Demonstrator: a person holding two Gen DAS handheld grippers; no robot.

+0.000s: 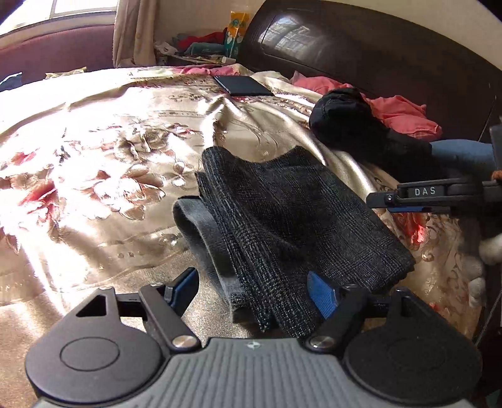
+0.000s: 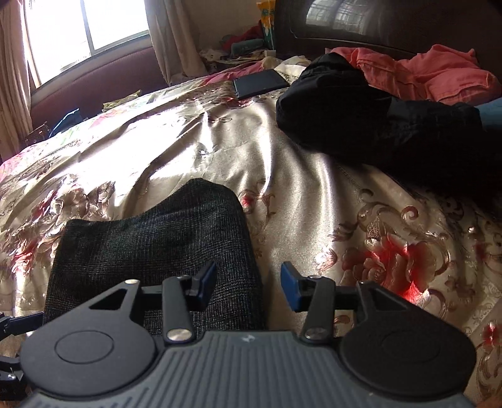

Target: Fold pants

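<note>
The dark grey checked pants (image 1: pixel 282 219) lie folded in a compact stack on the floral satin bedspread (image 1: pixel 94 163). A lighter grey inner layer pokes out at the stack's left edge. My left gripper (image 1: pixel 254 292) hovers open over the near end, its blue pads standing wide on either side of the cloth without pressing it. My right gripper (image 2: pixel 248 284) is open above the pants' (image 2: pixel 150 244) right edge, and nothing is pinched between its pads. One of the right gripper's fingers (image 1: pixel 386 198) shows at the right of the left wrist view.
A rumpled black garment (image 2: pixel 360 119) and pink cloth (image 2: pixel 439 72) lie near the dark headboard (image 1: pixel 376 40). A dark flat phone or tablet (image 1: pixel 244 85) rests on the far bedspread. Beyond it is bedside clutter, and a curtained window (image 2: pixel 84 28) at far left.
</note>
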